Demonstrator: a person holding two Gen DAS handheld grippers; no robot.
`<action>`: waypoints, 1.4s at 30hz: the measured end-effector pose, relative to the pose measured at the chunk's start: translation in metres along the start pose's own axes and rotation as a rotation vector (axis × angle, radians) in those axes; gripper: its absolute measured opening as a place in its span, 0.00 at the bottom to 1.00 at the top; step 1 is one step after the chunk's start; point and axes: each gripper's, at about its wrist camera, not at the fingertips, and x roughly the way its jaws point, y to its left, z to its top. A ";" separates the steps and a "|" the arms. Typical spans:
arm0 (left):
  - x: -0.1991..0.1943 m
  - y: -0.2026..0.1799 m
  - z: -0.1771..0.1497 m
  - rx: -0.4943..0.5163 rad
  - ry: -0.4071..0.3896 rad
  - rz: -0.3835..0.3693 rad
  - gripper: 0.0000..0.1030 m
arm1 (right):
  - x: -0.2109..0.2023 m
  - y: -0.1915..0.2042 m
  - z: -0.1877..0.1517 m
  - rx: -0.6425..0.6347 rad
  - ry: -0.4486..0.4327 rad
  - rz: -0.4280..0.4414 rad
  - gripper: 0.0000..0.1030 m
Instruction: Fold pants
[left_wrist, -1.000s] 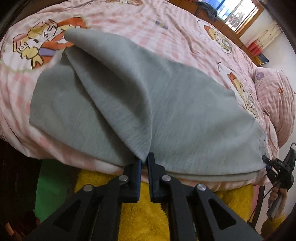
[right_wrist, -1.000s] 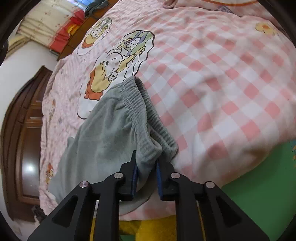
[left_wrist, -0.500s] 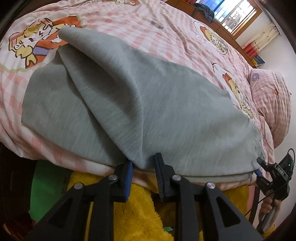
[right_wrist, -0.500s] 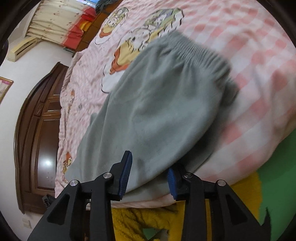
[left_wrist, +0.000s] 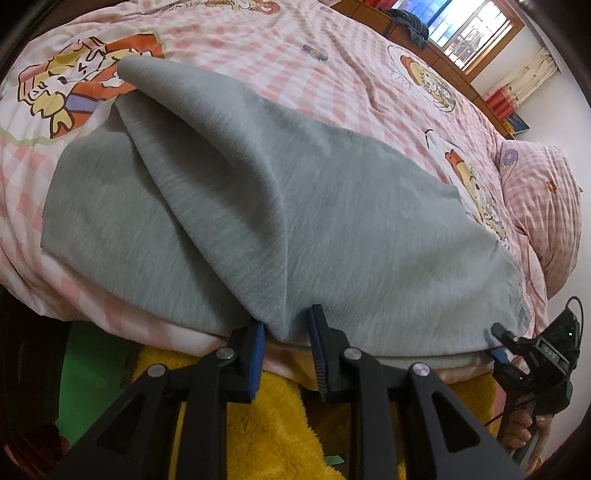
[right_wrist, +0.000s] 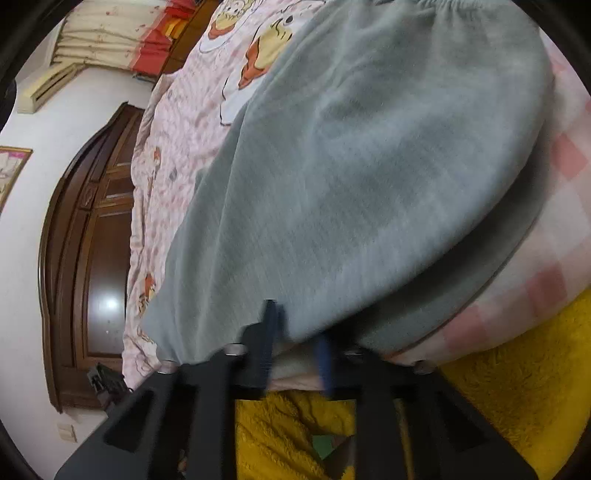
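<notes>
One pair of grey pants (left_wrist: 332, 206) lies folded lengthwise on the pink checked bedspread (left_wrist: 258, 48) ahead of our fingers. Our left gripper (left_wrist: 286, 341) stands slightly apart around a loose fabric corner. Our right gripper (right_wrist: 295, 343), blurred, has just been closing at the pants' near edge; we cannot tell whether it pinches cloth.

No readable text, labels or numbers; bedsheet (left_wrist: 258, 48) bears only cartoon prints.
</notes>
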 end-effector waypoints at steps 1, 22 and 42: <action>0.000 0.000 0.000 -0.001 -0.001 -0.001 0.22 | -0.002 0.000 -0.001 -0.014 0.002 -0.001 0.04; -0.032 -0.031 -0.003 0.162 -0.065 0.053 0.12 | -0.020 -0.017 -0.008 -0.081 0.085 -0.076 0.17; -0.039 -0.075 0.001 0.260 -0.091 0.233 0.23 | -0.108 -0.086 0.053 0.072 -0.257 -0.054 0.27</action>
